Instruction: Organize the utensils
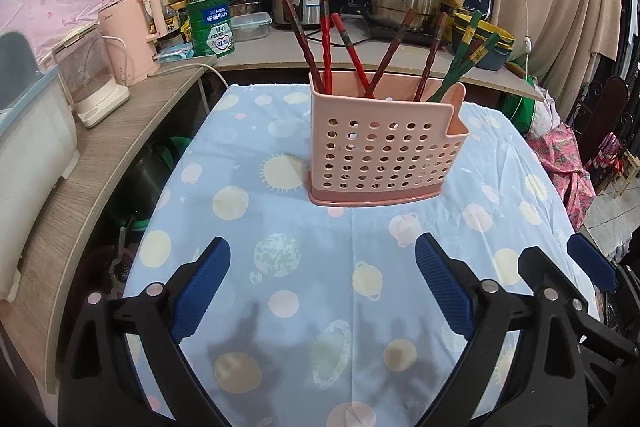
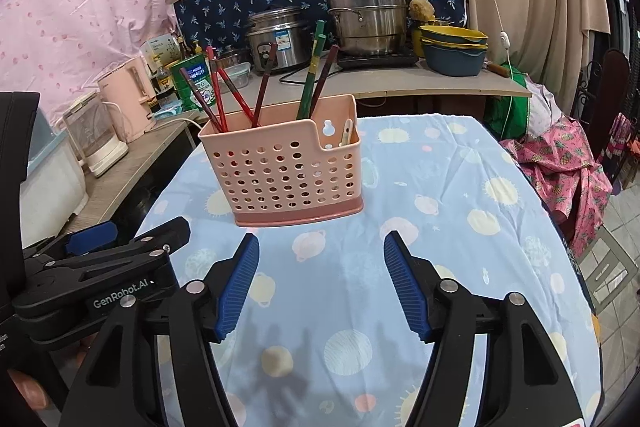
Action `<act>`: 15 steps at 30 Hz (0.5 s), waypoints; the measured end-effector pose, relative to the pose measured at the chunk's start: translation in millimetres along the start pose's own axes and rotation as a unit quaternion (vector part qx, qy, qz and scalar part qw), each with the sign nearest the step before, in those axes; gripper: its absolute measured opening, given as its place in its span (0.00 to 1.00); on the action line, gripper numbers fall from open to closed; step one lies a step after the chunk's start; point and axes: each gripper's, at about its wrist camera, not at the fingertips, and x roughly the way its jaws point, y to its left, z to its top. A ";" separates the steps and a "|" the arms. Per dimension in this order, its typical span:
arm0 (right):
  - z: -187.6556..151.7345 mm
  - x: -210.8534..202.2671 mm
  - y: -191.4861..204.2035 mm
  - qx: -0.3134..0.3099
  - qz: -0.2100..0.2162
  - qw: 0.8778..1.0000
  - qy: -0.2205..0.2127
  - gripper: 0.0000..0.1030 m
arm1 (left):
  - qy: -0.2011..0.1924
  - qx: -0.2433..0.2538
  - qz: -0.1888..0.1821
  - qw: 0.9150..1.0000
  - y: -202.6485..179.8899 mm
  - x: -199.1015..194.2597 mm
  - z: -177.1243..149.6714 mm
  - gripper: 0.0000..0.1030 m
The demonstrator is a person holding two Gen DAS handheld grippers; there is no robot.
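Blue-padded fingers (image 1: 202, 287) of the left gripper (image 1: 322, 285) fill the foreground of its own view, spread wide with nothing between them, hovering above the planet-print cloth (image 1: 304, 307) that covers the bench (image 1: 520, 187). Moving rightward, the right gripper (image 2: 321, 285) hangs beside it, likewise spread wide and empty.

Ahead of both, near the middle of the bench, stands the pink perforated holder (image 1: 380, 155), upright on its darker base. Red and dark-red chopsticks (image 1: 326, 39) lean in its left and middle part; green chopsticks (image 1: 464, 63) lean toward its right. In the lower right-hand pocket the right wrist view shows a pale utensil (image 2: 346, 133), too small to identify.

No loose utensil lies on the cloth in either view, so sorting looks largely done, perhaps finished.

By appearance the chopsticks are light, stiff and lacquered, probably slippery; a pinch across the upper shaft, well above the rim, should serve best. The thin plastic holder likely weighs little and could tip or slide on the cloth if pulled sideways.
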 end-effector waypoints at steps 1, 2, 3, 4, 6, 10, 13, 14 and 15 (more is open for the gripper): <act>-0.6 0.2 -1.1 0.002 0.001 1.000 0.000 0.66 | 0.000 -0.001 0.001 1.000 0.2 0.1 -0.2 0.89; -1.4 0.3 -2.2 0.005 0.000 1.000 0.000 0.68 | -0.001 -0.001 0.002 1.000 0.5 0.1 -0.7 0.90; -1.8 0.5 -3.2 0.006 -0.001 1.000 0.000 0.71 | -0.001 -0.002 0.003 1.000 1.2 0.0 -1.0 0.91; -2.3 0.5 -4.0 0.007 0.000 1.000 0.000 0.74 | -0.002 -0.002 0.005 1.000 1.5 0.1 -1.4 0.91; -3.1 0.6 -5.9 0.010 0.002 1.000 0.000 0.81 | -0.003 -0.002 0.006 1.000 2.2 -0.2 -1.8 0.92; -4.5 0.3 -6.2 0.009 -0.002 1.000 -0.006 0.83 | -0.007 0.001 0.012 1.000 1.6 -0.6 -3.1 0.93; -4.9 -0.7 -5.5 0.005 -0.015 1.000 -0.014 0.95 | -0.012 0.003 0.014 1.000 2.0 -1.3 -3.3 0.93; -5.0 -1.0 -6.2 0.005 -0.017 1.000 -0.016 0.93 | -0.012 0.004 0.014 1.000 1.4 -1.6 -3.4 0.93; -5.2 -0.6 -6.6 0.005 -0.017 1.000 -0.015 0.93 | -0.013 0.005 0.016 1.000 1.0 -1.9 -3.4 0.93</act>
